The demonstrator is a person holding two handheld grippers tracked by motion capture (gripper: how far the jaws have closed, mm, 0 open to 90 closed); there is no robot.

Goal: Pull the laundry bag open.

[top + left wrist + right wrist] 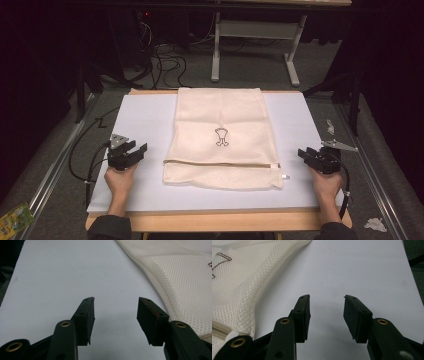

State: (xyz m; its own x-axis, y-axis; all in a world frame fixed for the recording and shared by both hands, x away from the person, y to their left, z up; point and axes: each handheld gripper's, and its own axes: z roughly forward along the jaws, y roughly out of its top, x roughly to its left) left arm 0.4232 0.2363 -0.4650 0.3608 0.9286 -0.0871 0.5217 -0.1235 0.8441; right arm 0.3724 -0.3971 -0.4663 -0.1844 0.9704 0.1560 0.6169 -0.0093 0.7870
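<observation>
**A:** Where is the bag, and how does it lie?

**B:** A cream mesh bag (222, 137) lies flat in the middle of the white worktop (140, 125), long side running away from me. Its far end reaches the worktop's back edge. A zip (222, 164) crosses it near my end, with a white pull at the right-hand corner. A small line drawing (221, 136) sits near its centre.

**A:** And your two grippers?

**B:** I hold the left gripper (131, 154) just beside the bag's left edge, and the right gripper (311, 156) near the right edge, both level with the zip. Neither touches the cloth. In the left gripper view the jaws stand spread over bare worktop, the mesh (180, 277) off to the right. In the right gripper view the jaws are likewise spread with nothing between them, the mesh (239, 282) off to the left.

**A:** Why park them there?

**B:** My guess: flanking the zip end puts each hand opposite a near corner, so both can close in at once. The bag lying flat and square makes its edges easy to reach.
</observation>
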